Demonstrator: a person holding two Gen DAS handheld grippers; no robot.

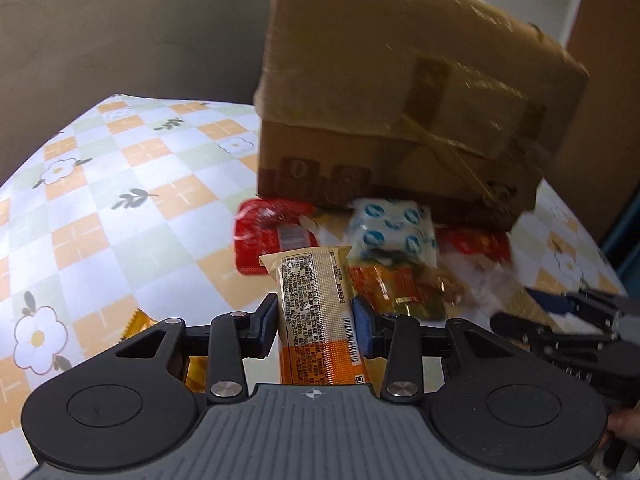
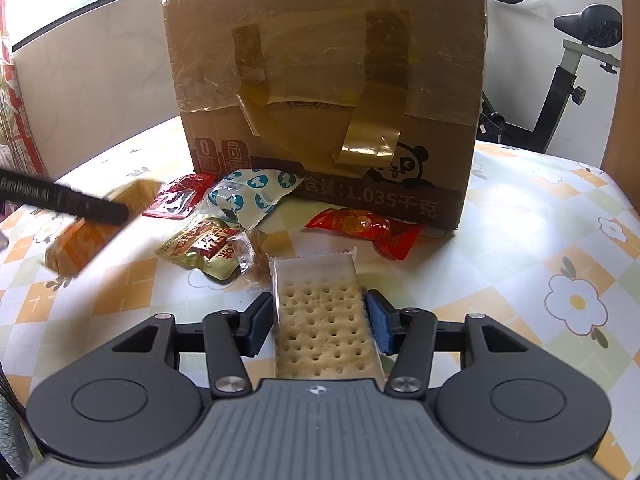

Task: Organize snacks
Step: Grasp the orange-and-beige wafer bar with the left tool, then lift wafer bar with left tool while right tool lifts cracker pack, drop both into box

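Left wrist: left gripper (image 1: 316,322) clamps orange snack bar (image 1: 316,312) | right gripper (image 2: 320,320) clamps cracker pack (image 2: 324,320)

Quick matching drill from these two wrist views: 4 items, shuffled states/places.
Items:
1. orange-and-cream snack bar
2. cracker pack
3. blue-dotted white packet
4. cardboard box

States/places:
A. standing on the tablecloth behind the snacks
B. between the right gripper fingers
C. lying loose against the box base
D. between the left gripper fingers

Pairs: 1-D, 2-B, 3-C, 4-A
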